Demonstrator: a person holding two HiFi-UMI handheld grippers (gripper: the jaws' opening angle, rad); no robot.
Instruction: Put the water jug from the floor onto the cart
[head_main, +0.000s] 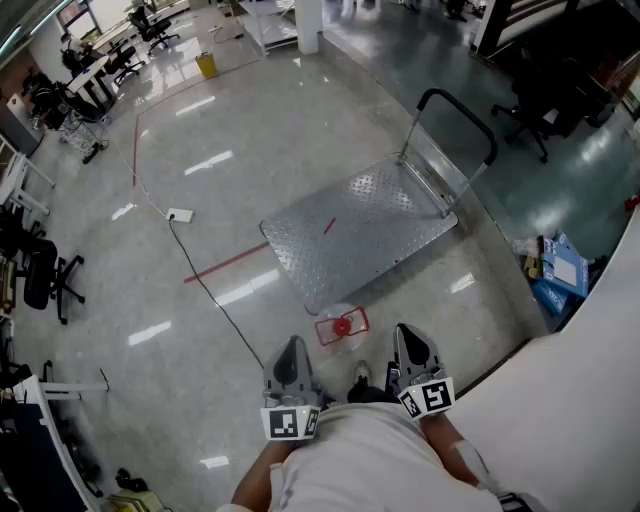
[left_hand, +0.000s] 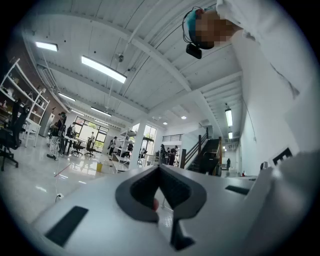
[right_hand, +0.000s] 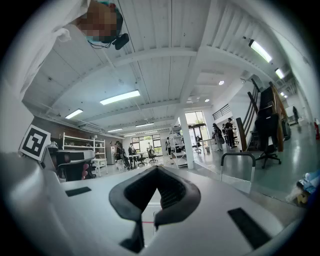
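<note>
"Head view shows us one water jug (head_main: 342, 326), clear with a red cap and a red handle frame. It stands on the floor (head_main: 200, 310) just beside the near edge of the cart (head_main: 360, 225). Can we tell whether they touch?"

"We cannot, looking from straight above. We count one cart, with one push handle (head_main: 455, 112) at its far right end, and the jug is not on it yet."

"And our jaws?"

"We have two grippers, both empty. The left gripper (head_main: 292, 350) and the right gripper (head_main: 413, 338) hang near us, and the jug sits between them and a little farther out. In the left gripper view the jaws are pressed together on nothing. The right gripper view shows the same, with the push handle beyond."

"How do we reckon the jug will handle?"

"We judge it stiff but smooth and rounded, so slippery if we squeeze the body. We cannot see from above how full it is. If it is full, it will be heavy and may swing. We would take it by the red handle at the top with one pair of jaws and steady the side with the other."

"So our jaws must spread first."

"Yes. Nothing is lifted yet."
</note>
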